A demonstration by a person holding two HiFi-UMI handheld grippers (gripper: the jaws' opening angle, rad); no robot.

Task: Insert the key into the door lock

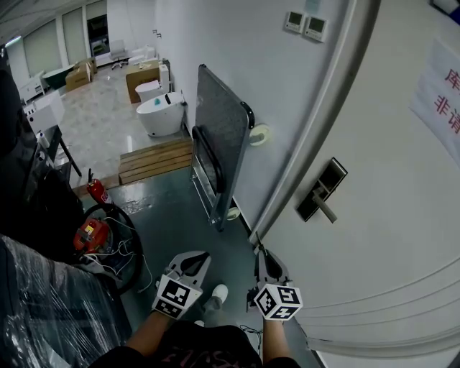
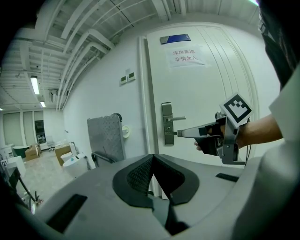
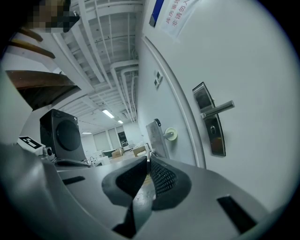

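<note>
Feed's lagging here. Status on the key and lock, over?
Left gripper shut, empty. Right gripper shut on key, short of door lock. Nothing in the way.

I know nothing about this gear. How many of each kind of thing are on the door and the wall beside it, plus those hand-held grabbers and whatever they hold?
Grippers: 2 (left gripper, right gripper)
Key: 1, in the right gripper
Lock plate with lever handle: 1
Wall control panels: 2
Paper notice: 1
Blue plate: 1
Total: 8
</note>
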